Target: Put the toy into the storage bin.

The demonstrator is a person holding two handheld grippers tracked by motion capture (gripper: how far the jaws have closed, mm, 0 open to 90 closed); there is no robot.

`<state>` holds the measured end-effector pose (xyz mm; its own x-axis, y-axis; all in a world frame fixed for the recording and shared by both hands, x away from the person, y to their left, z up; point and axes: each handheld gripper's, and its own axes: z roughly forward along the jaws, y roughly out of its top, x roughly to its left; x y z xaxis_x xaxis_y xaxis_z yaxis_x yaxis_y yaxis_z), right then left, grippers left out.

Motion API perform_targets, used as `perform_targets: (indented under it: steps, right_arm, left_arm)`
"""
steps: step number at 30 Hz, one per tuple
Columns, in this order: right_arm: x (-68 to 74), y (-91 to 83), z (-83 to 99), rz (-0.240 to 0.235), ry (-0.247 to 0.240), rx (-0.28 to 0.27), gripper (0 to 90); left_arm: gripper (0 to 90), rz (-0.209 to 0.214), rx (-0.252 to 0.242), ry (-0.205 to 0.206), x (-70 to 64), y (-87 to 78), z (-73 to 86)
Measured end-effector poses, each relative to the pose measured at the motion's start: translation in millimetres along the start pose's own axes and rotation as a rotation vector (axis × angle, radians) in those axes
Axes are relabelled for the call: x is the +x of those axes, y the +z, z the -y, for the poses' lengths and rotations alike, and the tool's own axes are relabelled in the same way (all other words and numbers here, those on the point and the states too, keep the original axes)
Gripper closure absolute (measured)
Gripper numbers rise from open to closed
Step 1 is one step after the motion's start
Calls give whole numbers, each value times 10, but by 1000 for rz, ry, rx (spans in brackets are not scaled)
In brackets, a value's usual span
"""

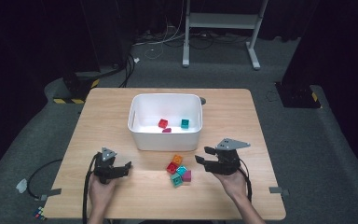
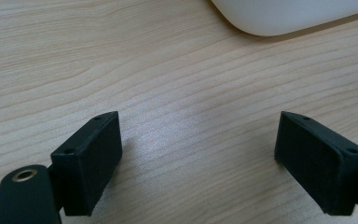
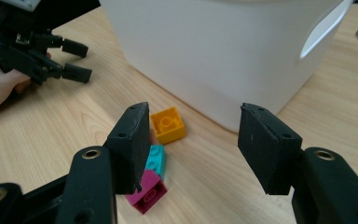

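Observation:
A white bin [image 1: 135, 126] stands mid-table and holds a red brick [image 1: 162, 123], a teal brick [image 1: 185, 123] and a magenta brick [image 1: 167, 130]. In front of it lies a cluster of loose bricks: orange [image 1: 177, 159], red [image 1: 171, 167], cyan [image 1: 182, 171], magenta [image 1: 187, 176], teal [image 1: 176, 180]. My left gripper [image 1: 129, 168] is open, left of the cluster, over bare wood [image 2: 182, 93]. My right gripper [image 1: 204, 155] is open, just right of the cluster; its jaws frame the orange brick [image 3: 168, 124], the cyan brick [image 3: 156, 158] and the magenta brick [image 3: 147, 193].
The bin's wall [image 3: 223, 56] rises close behind the bricks, and its corner [image 2: 284, 18] is ahead of the left gripper. Bare tabletop [image 1: 233, 112] lies on both sides of the bin. Cables and a frame's feet [image 1: 219, 21] are on the floor beyond.

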<state>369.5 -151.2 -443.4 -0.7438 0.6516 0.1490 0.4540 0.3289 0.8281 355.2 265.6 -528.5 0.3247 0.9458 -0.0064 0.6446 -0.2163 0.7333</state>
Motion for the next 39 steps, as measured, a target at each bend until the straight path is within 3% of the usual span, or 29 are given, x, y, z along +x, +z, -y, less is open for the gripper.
perform_targets:
  steps: [18,29,39]
  right_arm:
    - [189,347,365,-43,-18,97,413]
    - [317,539,459,-61,-40,143,395]
    - [342,626,471,-40,-56,165,409]
  left_arm:
    - [149,0,-3,-4,-3,2,0]
    - [149,0,-3,-4,-3,2,0]
    - [149,0,-3,-4,-3,2,1]
